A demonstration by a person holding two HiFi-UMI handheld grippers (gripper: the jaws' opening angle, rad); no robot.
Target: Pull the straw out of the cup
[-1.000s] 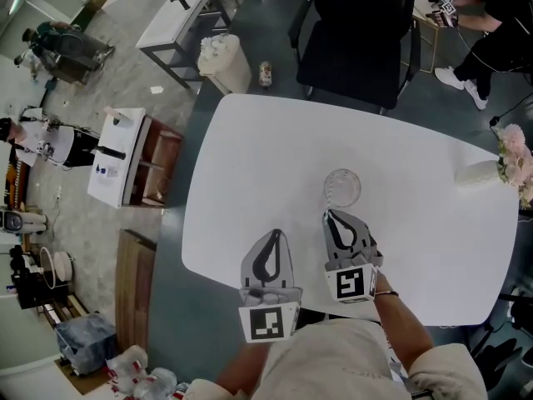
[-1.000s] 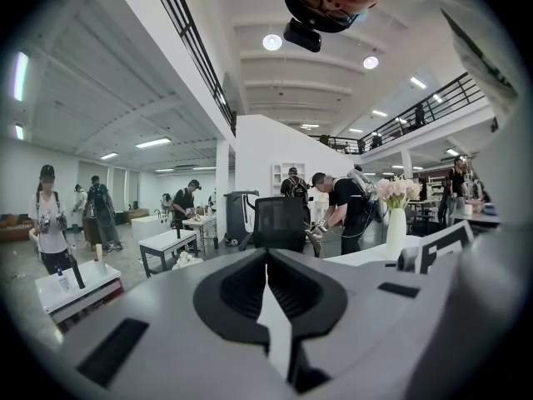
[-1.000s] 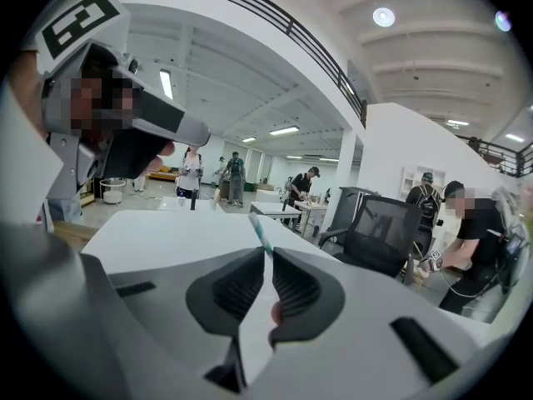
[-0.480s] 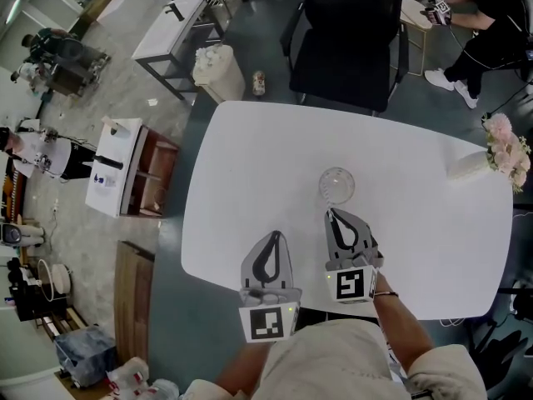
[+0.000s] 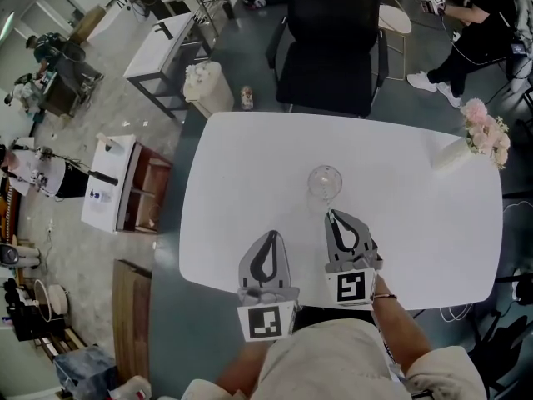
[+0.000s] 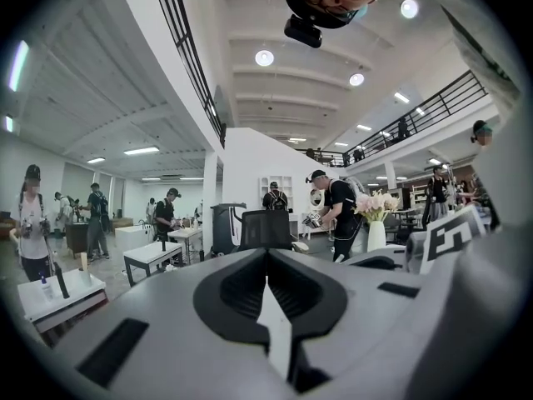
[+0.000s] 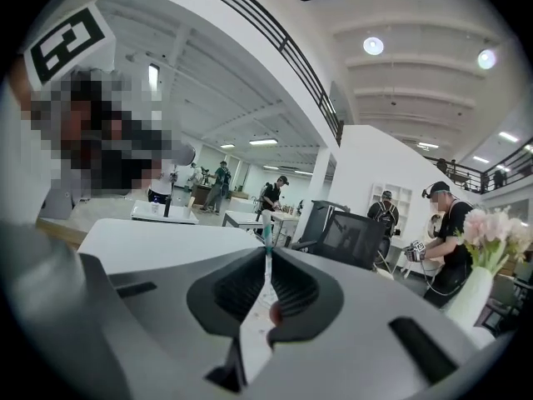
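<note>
A clear glass cup [image 5: 324,181] stands upright near the middle of the white table [image 5: 250,165]. My right gripper [image 5: 331,213] hovers just short of it, on the near side. In the right gripper view the right gripper [image 7: 266,255] is shut on a thin white straw with a teal stripe [image 7: 266,227], which pokes up past the jaw tips. Its jaws have just been closing with the straw between them. The cup is hidden below the jaws in that view. My left gripper [image 5: 271,234] hangs over the table's near edge, shut and empty [image 6: 266,258].
A white vase of pink flowers [image 5: 466,144] lies at the table's far right corner. A black office chair [image 5: 329,40] stands behind the far edge. Several people and small tables are around the room.
Both grippers have risen a little. The gap between the right gripper's tip and the cup has widened slightly. The cup has stayed upright on the table.
</note>
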